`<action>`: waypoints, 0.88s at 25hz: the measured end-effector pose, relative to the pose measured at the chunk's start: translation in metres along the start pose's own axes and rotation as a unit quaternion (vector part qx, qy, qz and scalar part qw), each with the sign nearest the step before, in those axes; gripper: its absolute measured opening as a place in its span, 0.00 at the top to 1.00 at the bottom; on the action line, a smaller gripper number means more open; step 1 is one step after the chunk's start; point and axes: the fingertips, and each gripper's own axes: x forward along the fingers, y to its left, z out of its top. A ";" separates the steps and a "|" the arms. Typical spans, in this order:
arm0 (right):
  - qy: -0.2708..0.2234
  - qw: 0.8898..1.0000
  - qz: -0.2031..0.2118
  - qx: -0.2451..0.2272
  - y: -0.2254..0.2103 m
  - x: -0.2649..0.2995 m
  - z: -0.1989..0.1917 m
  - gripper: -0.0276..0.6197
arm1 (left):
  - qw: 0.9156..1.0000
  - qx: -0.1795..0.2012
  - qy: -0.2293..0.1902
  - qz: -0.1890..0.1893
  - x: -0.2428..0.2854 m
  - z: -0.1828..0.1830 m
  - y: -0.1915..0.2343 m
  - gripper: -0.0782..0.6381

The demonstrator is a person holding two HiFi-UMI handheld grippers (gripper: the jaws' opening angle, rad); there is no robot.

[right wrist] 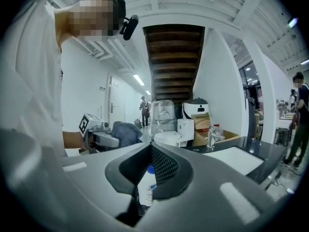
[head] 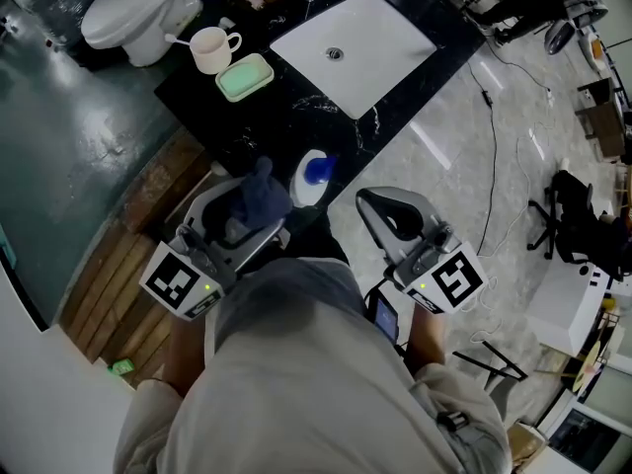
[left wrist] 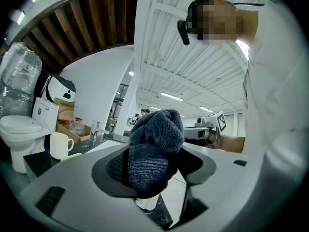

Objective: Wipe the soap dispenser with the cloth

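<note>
Head view: I note my left gripper (head: 255,205), jaws grasping the cloth (head: 261,192), just left of the soap dispenser (head: 308,188) at the tabletop (head: 247,117) edge. Right gripper (head: 387,205), jaws clenched empty, sits right of the soap dispenser.

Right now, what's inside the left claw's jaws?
A bunched dark blue cloth, clamped in the left gripper. Its upper folds stick out above the jaws; the part pinched between them is hidden.
</note>
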 end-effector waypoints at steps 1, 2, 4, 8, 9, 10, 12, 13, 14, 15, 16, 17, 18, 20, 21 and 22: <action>0.001 1.000 0.001 0.000 0.000 0.000 -0.001 0.96 | 1.000 0.000 0.000 0.000 0.000 0.000 0.000 0.54; 0.001 1.000 0.001 0.000 0.001 0.001 -0.001 0.96 | 1.000 0.000 0.000 0.001 -0.001 -0.001 0.001 0.54; 0.003 1.000 0.002 -0.001 0.001 0.002 -0.003 0.96 | 1.000 0.000 0.001 0.002 -0.002 -0.001 0.002 0.54; 0.006 1.000 0.005 -0.003 0.003 0.004 -0.003 0.96 | 1.000 -0.001 0.001 0.003 -0.003 0.000 0.002 0.54; 0.007 1.000 0.004 -0.004 0.003 0.004 -0.003 0.96 | 1.000 -0.001 0.001 0.004 -0.003 0.000 0.002 0.54; 0.008 1.000 0.004 -0.005 0.003 0.005 -0.003 0.96 | 1.000 -0.001 0.001 0.004 -0.003 0.000 0.002 0.54; 0.008 1.000 0.001 0.002 0.002 0.006 -0.004 0.96 | 1.000 -0.001 0.001 0.006 -0.004 -0.001 0.003 0.54; 0.005 1.000 -0.001 0.011 0.001 0.006 -0.005 0.96 | 1.000 0.000 0.000 0.006 -0.004 -0.001 0.004 0.54; 0.001 1.000 -0.003 0.021 0.000 0.006 -0.004 0.96 | 1.000 0.000 0.000 0.007 -0.004 -0.001 0.004 0.54; -0.003 0.999 -0.004 0.032 -0.002 0.006 -0.004 0.96 | 1.000 0.000 0.000 0.007 -0.004 -0.001 0.004 0.54; -0.007 0.999 -0.006 0.041 -0.004 0.005 -0.003 0.96 | 1.000 0.000 -0.001 0.007 -0.004 0.000 0.004 0.54; -0.009 0.999 -0.010 0.049 -0.006 0.004 -0.003 0.96 | 1.000 0.000 -0.001 0.007 -0.004 0.001 0.005 0.54; -0.010 0.998 -0.014 0.054 -0.009 0.004 -0.004 0.96 | 1.000 0.000 -0.001 0.007 -0.004 0.001 0.005 0.54; -0.010 0.998 -0.019 0.059 -0.011 0.002 -0.005 0.96 | 1.000 0.000 -0.001 0.008 -0.004 0.001 0.005 0.54; -0.010 0.998 -0.019 0.060 -0.011 0.002 -0.005 0.96 | 1.000 -0.001 -0.001 0.009 -0.004 0.001 0.005 0.54; -0.010 0.998 -0.020 0.059 -0.011 0.002 -0.006 0.96 | 1.000 -0.001 -0.001 0.010 -0.004 0.001 0.005 0.54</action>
